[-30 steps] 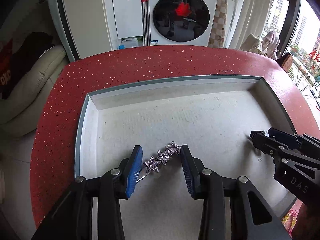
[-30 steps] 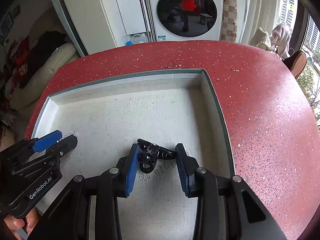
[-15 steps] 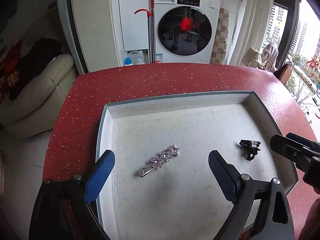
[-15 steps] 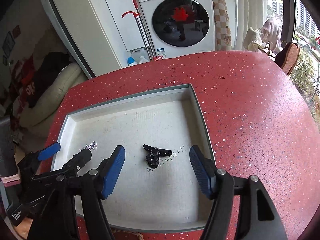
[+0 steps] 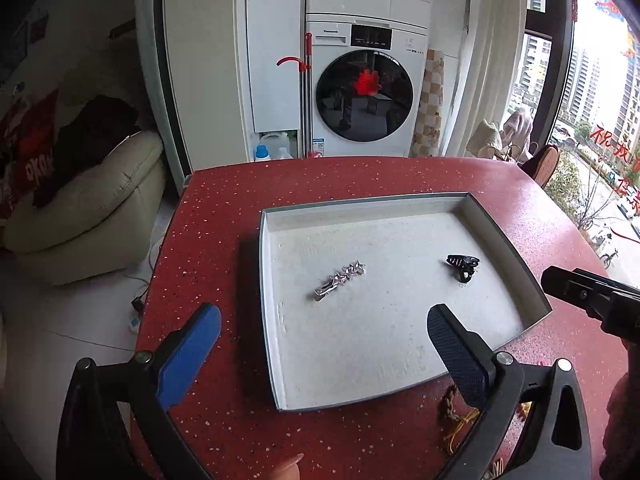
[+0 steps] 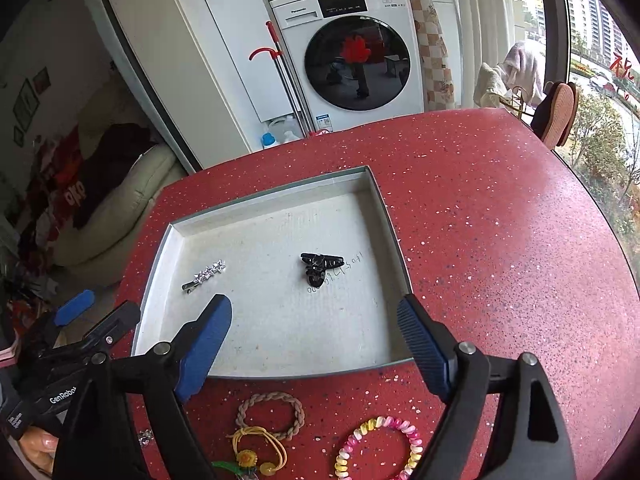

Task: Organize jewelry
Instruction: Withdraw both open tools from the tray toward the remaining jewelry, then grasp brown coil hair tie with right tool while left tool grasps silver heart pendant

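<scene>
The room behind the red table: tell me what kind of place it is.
Probably a lived-in flat, a laundry corner beside the sitting area: a front-loading washing machine, a cream sofa and a window facing tower blocks.

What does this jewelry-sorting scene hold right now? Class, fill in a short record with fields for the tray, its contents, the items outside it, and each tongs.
tray: white, shallow, on red table
in tray: star hair clip; black claw clip, apart
outside tray, near edge: braided ring, yellow hair tie, pastel bead bracelet
left tongs: open, empty
right tongs: opening, empty
</scene>
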The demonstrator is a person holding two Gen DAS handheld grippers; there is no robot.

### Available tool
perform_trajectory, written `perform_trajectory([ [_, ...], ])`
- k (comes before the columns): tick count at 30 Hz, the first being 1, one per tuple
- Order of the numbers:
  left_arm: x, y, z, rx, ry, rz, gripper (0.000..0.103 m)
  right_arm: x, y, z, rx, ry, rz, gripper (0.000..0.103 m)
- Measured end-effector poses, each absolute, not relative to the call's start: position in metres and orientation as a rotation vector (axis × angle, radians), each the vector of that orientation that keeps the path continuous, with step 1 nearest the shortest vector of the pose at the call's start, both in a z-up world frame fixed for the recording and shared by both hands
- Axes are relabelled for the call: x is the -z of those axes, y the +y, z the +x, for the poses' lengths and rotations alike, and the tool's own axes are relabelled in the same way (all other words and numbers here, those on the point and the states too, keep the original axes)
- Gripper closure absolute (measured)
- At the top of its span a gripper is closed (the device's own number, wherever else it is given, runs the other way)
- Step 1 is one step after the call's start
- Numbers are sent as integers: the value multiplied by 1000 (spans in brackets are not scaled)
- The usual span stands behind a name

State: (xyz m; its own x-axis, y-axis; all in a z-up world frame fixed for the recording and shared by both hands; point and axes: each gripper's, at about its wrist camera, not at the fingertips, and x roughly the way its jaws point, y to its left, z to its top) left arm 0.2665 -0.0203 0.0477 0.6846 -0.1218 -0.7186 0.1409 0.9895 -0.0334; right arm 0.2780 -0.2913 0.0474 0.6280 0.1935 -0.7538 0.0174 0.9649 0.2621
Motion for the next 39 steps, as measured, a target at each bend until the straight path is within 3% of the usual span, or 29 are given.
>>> perform_trajectory([
  [1,-48,-16,260,149,807,24,0,-48,-292,272,-105,888,260,1],
  [2,-47,-12,253,148,811,23,0,-48,-293,266,-108,887,267,0],
  [17,2,29,157,92,890,37,0,-23,-283,167,-120,968,267,0],
  [31,38,34,143,133,966,70,0,19,-270,102,-86,1067,151,0],
  [39,40,23,153,166,957,93,0,27,-260,104,-102,1081,130,20],
])
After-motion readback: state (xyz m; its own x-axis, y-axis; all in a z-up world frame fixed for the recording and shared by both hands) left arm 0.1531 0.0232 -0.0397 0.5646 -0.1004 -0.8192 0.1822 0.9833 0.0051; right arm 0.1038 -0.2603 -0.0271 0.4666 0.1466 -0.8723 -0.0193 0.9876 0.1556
